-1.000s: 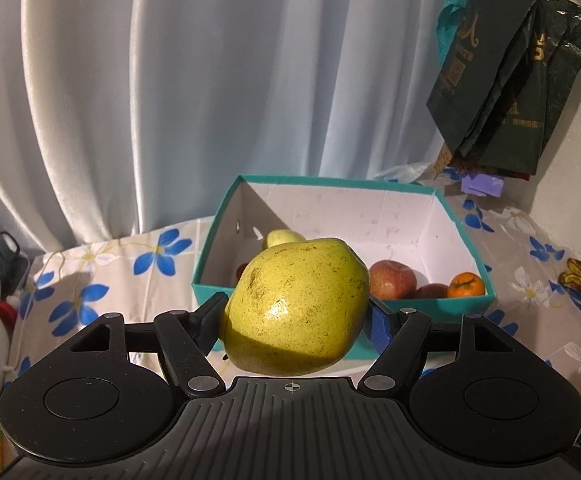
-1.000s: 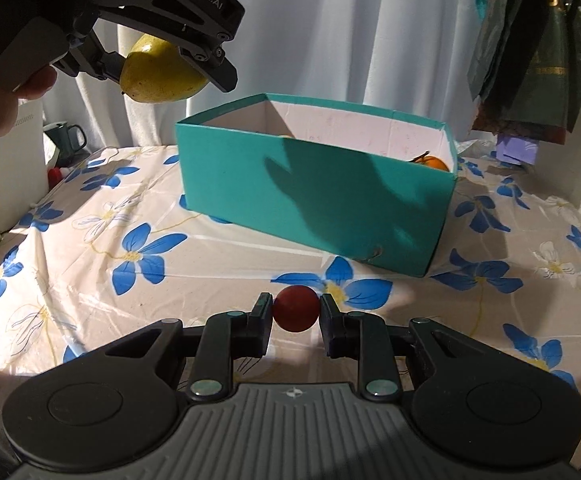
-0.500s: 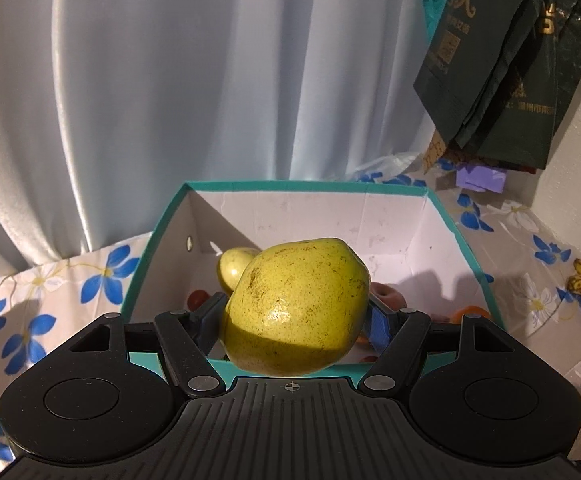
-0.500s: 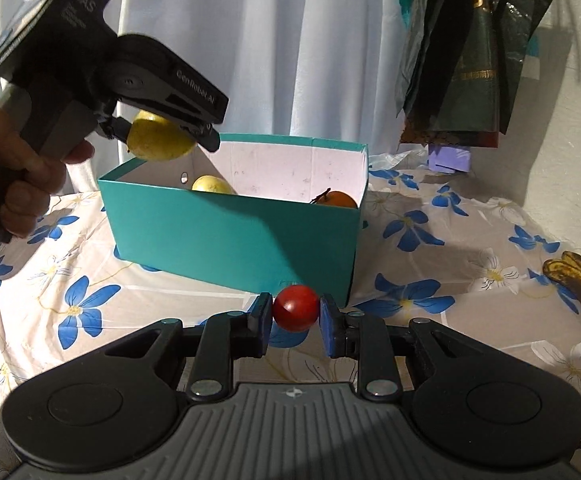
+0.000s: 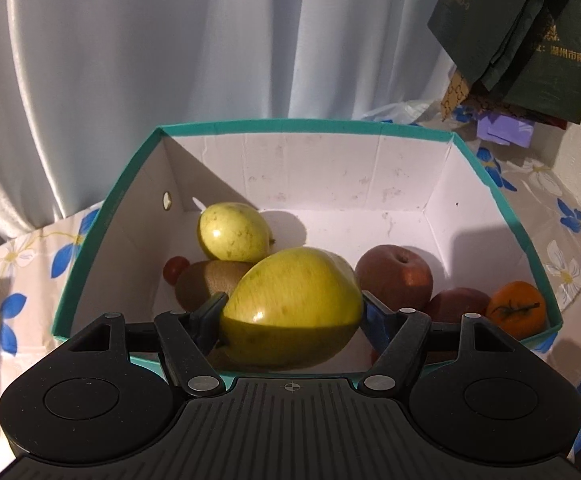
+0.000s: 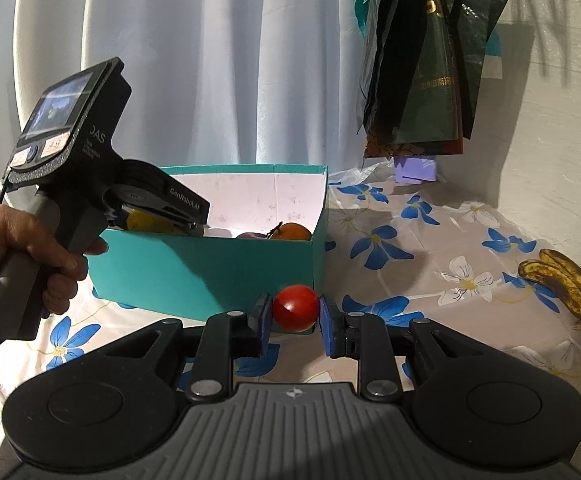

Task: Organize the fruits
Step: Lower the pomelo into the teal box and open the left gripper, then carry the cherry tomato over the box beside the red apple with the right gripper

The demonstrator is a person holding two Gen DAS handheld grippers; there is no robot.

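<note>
fruit is going into the teal box on the flowered tablecloth. left gripper has its jaws spread wide around a big yellow-green pear, both pads pressed against its sides, and it hangs tilted down over the near part of the open box, the pear just above the white floor. under and behind it in the box lie a smaller yellow-green fruit, a kiwi, a little red tomato, a red apple with another red fruit beside it, and an orange mandarin in the right corner. from the other side you see a hand gripping that tool's handle at the box's left end. right gripper is closed tight on a small cherry tomato, held in the air in front of the box's near corner, outside it. a browned bunch of bananas rests on the cloth well off to the right, and dark bags hang by the curtain.
</note>
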